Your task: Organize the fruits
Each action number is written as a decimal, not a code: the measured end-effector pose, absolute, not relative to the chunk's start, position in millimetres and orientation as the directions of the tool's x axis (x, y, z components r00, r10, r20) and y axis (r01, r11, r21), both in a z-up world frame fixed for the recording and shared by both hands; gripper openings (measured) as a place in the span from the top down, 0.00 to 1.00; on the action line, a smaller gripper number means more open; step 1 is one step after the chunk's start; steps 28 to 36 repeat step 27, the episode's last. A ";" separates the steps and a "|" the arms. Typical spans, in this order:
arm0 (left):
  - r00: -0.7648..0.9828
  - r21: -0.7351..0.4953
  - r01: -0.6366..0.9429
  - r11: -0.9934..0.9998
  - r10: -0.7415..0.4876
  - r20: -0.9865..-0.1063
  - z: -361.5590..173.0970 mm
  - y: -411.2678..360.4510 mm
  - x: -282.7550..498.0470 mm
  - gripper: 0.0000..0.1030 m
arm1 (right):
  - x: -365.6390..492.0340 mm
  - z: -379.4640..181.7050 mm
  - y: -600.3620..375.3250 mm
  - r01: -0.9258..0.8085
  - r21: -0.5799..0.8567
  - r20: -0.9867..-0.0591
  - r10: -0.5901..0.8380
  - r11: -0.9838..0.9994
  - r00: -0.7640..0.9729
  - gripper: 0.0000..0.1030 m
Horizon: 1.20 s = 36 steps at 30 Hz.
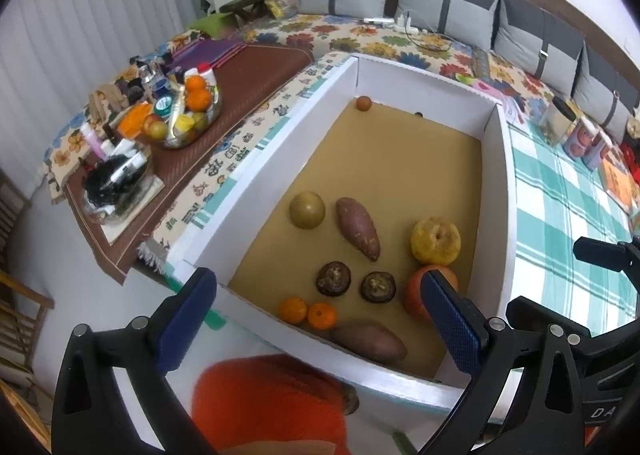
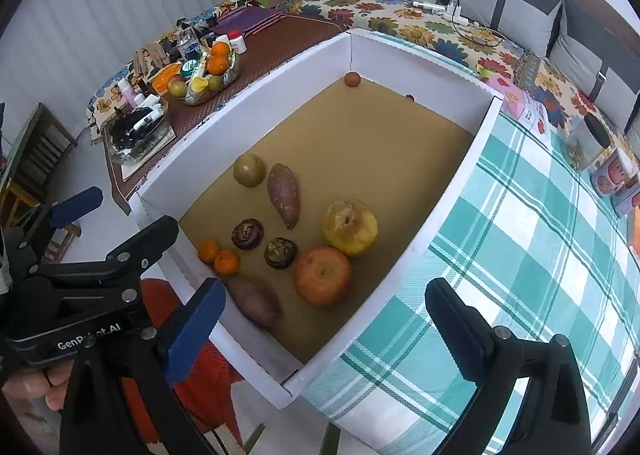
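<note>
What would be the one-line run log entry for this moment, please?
left claw: open, empty | right claw: open, empty | both above near end of white box | fruits untouched on box floor

"GenRobot.AI" on left gripper [image 2: 136, 231] body, partly hidden

Red apple [image 1: 414, 295] partly hidden behind right finger [image 1: 448, 319] of left hand-held gripper. Near sweet potato [image 1: 368, 341] half cut by box wall [image 1: 280, 329]. Tiny dark thing [image 1: 418, 114] at far wall: too small to tell. Bowl [image 2: 208, 73] contents on side bench jumbled, unclear. Orange cloth [image 1: 272, 407] cut off by bottom edge.
</note>
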<state>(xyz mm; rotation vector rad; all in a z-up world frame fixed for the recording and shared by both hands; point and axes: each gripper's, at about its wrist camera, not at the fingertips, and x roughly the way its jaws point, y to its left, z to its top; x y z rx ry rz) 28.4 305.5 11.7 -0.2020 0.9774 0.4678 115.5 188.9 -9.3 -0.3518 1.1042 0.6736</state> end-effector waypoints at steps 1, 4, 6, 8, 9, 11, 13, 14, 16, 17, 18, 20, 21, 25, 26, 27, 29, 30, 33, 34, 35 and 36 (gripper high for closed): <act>0.470 0.042 -0.470 0.882 0.290 -0.834 11.5 305.3 28.3 0.01 | 115.6 -9.4 189.1 -0.655 0.060 -0.904 0.319 0.753 0.283 0.03; 0.468 0.043 -0.471 0.881 0.291 -0.835 11.5 306.4 28.4 0.01 | 117.8 -9.4 187.8 -0.651 0.048 -0.906 0.307 0.757 0.291 0.03; 0.461 0.044 -0.477 0.878 0.293 -0.838 10.7 308.1 29.2 0.01 | 119.2 -8.0 186.6 -0.649 0.042 -0.905 0.303 0.760 0.297 0.03; 0.452 0.041 -0.481 0.876 0.288 -0.844 8.6 309.3 30.5 0.01 | 119.4 -6.0 185.8 -0.651 0.041 -0.904 0.305 0.758 0.299 0.03; 0.449 0.040 -0.481 0.876 0.286 -0.847 7.7 310.2 31.0 0.01 | 119.4 -4.9 185.2 -0.652 0.040 -0.903 0.307 0.757 0.300 0.03; 0.446 0.042 -0.480 0.876 0.285 -0.849 6.7 311.3 32.0 0.01 | 119.2 -4.3 184.9 -0.654 0.036 -0.902 0.306 0.756 0.304 0.03; 0.443 0.047 -0.478 0.877 0.287 -0.849 5.9 311.1 32.7 0.01 | 119.3 -4.3 184.9 -0.653 0.034 -0.902 0.304 0.756 0.305 0.03; 0.442 0.049 -0.477 0.878 0.287 -0.850 5.4 310.8 33.0 0.01 | 119.8 -4.4 184.7 -0.653 0.030 -0.903 0.302 0.756 0.307 0.03; 0.440 0.052 -0.476 0.878 0.288 -0.851 5.1 311.6 34.4 0.01 | 120.8 -4.9 184.9 -0.652 0.029 -0.904 0.298 0.758 0.306 0.03; 0.439 0.054 -0.475 0.878 0.289 -0.851 4.7 311.6 34.7 0.01 | 120.9 -5.1 185.0 -0.652 0.028 -0.904 0.297 0.757 0.306 0.03; 0.439 0.052 -0.475 0.879 0.287 -0.851 4.7 311.6 34.7 0.01 | 120.7 -5.4 185.5 -0.652 0.026 -0.905 0.296 0.757 0.307 0.03; 0.442 0.038 -0.470 0.882 0.273 -0.855 3.9 311.8 34.5 0.01 | 121.0 -5.8 185.5 -0.653 0.026 -0.905 0.295 0.757 0.306 0.03; 0.442 0.031 -0.469 0.883 0.265 -0.857 2.8 313.1 34.6 0.01 | 121.4 -6.4 185.4 -0.655 0.025 -0.905 0.295 0.755 0.306 0.03; 0.450 0.011 -0.470 0.883 0.250 -0.857 2.5 315.6 32.7 0.01 | 121.0 -5.5 187.9 -0.660 0.023 -0.903 0.299 0.751 0.309 0.03; 0.450 0.011 -0.470 0.882 0.251 -0.857 2.8 315.4 32.3 0.01 | 120.6 -4.6 188.6 -0.662 0.023 -0.902 0.302 0.749 0.310 0.03; 0.450 0.018 -0.467 0.884 0.255 -0.856 3.3 314.6 31.8 0.01 | 120.4 -4.1 189.2 -0.664 0.022 -0.901 0.303 0.747 0.310 0.03; 0.450 0.018 -0.467 0.884 0.255 -0.856 3.3 314.6 31.8 0.01 | 120.4 -4.1 189.2 -0.664 0.022 -0.901 0.303 0.747 0.310 0.03; 0.450 0.018 -0.467 0.884 0.255 -0.856 3.3 314.6 31.8 0.01 | 120.4 -4.1 189.2 -0.664 0.022 -0.901 0.303 0.747 0.310 0.03; 0.450 0.018 -0.467 0.884 0.255 -0.856 3.3 314.6 31.8 0.01 | 120.4 -4.1 189.2 -0.664 0.022 -0.901 0.303 0.747 0.310 0.03; 0.450 0.018 -0.467 0.884 0.255 -0.856 3.3 314.6 31.8 0.01 | 120.4 -4.1 189.2 -0.664 0.022 -0.901 0.303 0.747 0.310 0.03; 0.450 0.018 -0.467 0.884 0.255 -0.856 3.3 314.6 31.8 0.01 | 120.4 -4.1 189.2 -0.664 0.022 -0.901 0.303 0.747 0.310 0.03; 0.450 0.018 -0.467 0.884 0.255 -0.856 3.3 314.6 31.8 0.01 | 120.4 -4.1 189.2 -0.664 0.022 -0.901 0.303 0.747 0.310 0.03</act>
